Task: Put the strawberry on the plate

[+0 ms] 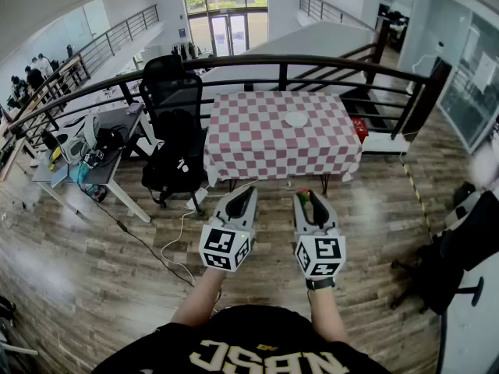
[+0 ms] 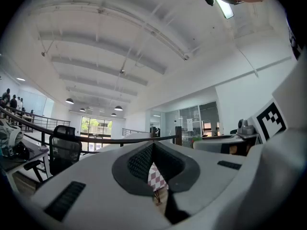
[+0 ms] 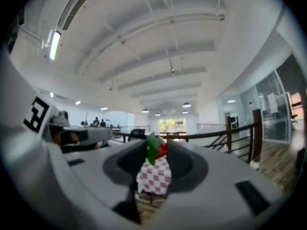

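A red strawberry with green leaves sits between the tips of my right gripper, which is shut on it. In the head view the strawberry shows at the tip of that gripper, held over the wooden floor in front of the table. A small white plate lies toward the far side of the table, on its red-and-white checked cloth. My left gripper hangs beside the right one, shut and with nothing in it. The checked cloth shows through the gap between the right jaws.
A black office chair stands against the table's left side. A cluttered desk is further left, and cables trail over the floor. A dark railing runs behind the table. Another dark chair is at the right.
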The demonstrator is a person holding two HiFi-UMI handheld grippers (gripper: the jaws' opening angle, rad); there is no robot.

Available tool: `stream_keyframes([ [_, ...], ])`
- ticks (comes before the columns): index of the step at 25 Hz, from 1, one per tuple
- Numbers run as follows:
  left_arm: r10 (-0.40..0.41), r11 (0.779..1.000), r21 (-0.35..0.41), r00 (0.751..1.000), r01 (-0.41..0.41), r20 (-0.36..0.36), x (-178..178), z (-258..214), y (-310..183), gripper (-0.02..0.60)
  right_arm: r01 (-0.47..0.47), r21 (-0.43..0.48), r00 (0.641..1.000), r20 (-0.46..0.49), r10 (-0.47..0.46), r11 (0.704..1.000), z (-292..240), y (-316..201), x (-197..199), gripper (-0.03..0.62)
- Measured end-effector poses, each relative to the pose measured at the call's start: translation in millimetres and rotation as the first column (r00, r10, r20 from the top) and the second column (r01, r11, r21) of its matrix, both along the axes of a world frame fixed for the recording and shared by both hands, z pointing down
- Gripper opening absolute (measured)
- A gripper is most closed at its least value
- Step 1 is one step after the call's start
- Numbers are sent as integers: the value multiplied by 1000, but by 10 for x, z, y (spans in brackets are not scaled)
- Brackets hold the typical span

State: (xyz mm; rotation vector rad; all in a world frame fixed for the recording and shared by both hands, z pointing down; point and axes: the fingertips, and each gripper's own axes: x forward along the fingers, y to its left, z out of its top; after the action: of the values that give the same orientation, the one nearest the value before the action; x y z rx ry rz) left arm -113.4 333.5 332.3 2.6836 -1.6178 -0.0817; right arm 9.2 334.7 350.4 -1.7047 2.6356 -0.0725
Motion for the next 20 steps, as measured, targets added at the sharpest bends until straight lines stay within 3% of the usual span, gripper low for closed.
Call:
stream_keyframes([
  [20, 33, 999, -32, 999, -32, 12, 1011, 219, 161, 12, 0, -21, 1000, -18, -1, 1000, 201, 238, 878, 143],
])
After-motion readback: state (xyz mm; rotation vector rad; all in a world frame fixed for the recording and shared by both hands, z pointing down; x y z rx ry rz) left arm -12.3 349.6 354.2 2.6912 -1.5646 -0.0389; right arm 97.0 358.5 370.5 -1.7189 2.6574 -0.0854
